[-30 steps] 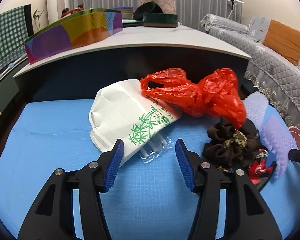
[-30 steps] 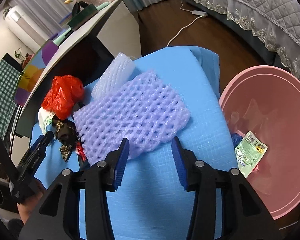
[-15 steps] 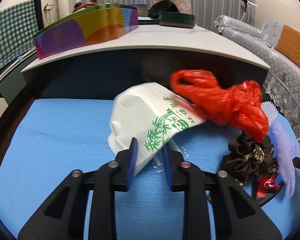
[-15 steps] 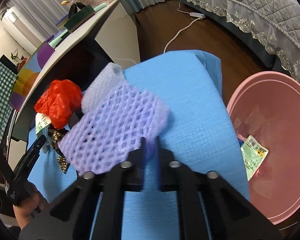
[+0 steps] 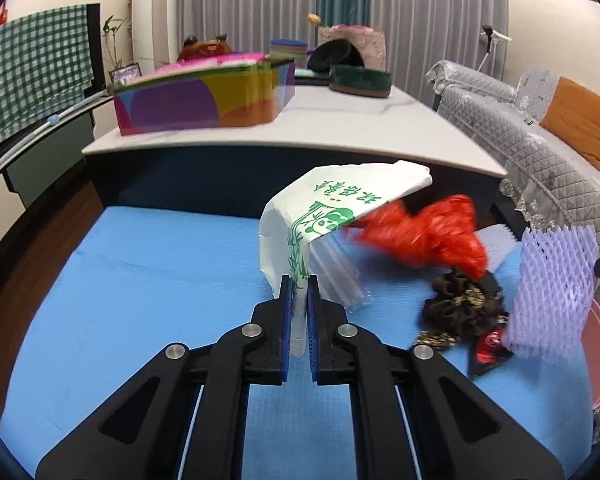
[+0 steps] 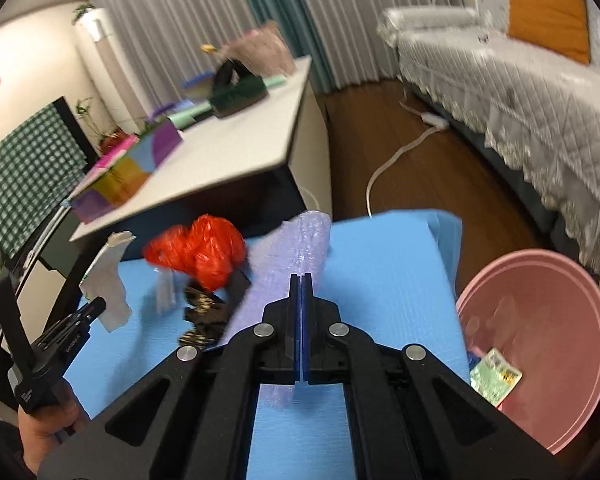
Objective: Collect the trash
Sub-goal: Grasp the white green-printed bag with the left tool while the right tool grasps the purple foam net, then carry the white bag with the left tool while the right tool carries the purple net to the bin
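The 2 claws each grip 1 piece: the left claw (image 5: 299, 300) is closing on a white paper bag (image 5: 332, 216), lifted off the blue bench (image 5: 140, 280); the right claw (image 6: 301, 292) is clenched on purple foam netting (image 6: 296, 248). Beyond lies 1 red plastic bag (image 5: 428, 236). Only the right wrist view shows the whole pink basin (image 6: 540, 320).

A white table (image 5: 340, 128) at twelve o'clock carries a colourful box (image 5: 204, 100). A grey sofa (image 5: 540, 152) with an orange cushion (image 5: 580, 120) sits at two o'clock.

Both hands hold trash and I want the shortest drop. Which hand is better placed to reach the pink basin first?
Right. The right gripper, shut on the purple foam net, has the pink basin just beside it.
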{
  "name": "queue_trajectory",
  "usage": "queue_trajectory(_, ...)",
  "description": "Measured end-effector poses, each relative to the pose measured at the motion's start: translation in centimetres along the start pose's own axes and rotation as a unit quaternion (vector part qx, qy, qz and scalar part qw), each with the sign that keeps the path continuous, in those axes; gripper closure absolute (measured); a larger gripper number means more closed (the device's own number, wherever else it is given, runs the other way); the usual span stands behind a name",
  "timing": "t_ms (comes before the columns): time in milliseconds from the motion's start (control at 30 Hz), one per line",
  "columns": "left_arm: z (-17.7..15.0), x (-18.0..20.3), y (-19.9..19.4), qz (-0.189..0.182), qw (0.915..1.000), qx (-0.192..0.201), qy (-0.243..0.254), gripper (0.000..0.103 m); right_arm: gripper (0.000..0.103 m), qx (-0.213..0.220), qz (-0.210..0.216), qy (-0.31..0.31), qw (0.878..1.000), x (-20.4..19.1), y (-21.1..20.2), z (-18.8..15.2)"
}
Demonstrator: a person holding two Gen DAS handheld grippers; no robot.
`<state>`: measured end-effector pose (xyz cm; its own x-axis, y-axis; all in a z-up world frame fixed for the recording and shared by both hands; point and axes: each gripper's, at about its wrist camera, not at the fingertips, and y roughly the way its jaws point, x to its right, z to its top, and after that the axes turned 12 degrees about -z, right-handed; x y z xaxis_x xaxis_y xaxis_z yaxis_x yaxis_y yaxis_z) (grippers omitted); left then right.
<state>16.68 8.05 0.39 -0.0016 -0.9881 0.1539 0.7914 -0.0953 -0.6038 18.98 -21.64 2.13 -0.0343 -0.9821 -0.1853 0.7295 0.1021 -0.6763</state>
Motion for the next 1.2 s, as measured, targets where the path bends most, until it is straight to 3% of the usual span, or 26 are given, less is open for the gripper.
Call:
queue_trajectory(500, -2.3, 3.5, -5.1, -0.081, 0.9965, 0.016, -0.008, 0.096, 0.103, 0.064, 0.002, -0.02, 0.998, 2.0, -7.1, -0.9)
queue_trajectory(1200, -3.6, 10.0, -7.0, -0.151, 0.9882, 0.019, 0.02, 0.096, 0.103, 0.117, -0.058, -0.011, 0.991, 8.3, -12.9, -2.2)
